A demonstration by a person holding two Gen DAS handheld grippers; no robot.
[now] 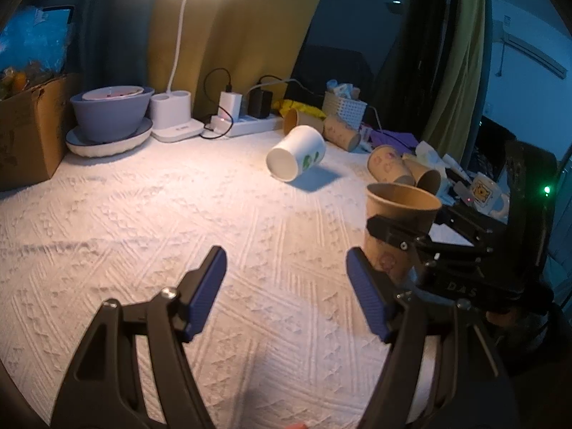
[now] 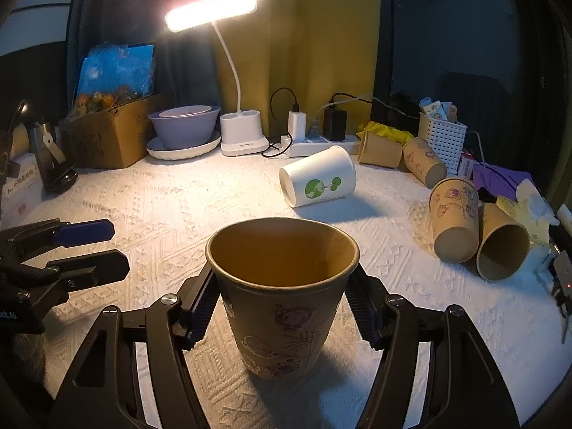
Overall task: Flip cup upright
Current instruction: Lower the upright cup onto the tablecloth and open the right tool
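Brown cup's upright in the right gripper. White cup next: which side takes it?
Left, probably. The left gripper is open and empty, with the tipped white cup ahead of it across bare cloth. The right gripper is shut on the upright brown cup and would have to release first.

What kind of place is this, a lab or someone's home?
Most likely a home, perhaps a bedroom corner. A desk lamp lights a table under a knitted cloth, with stacked bowls, a power strip with chargers, and curtains behind.
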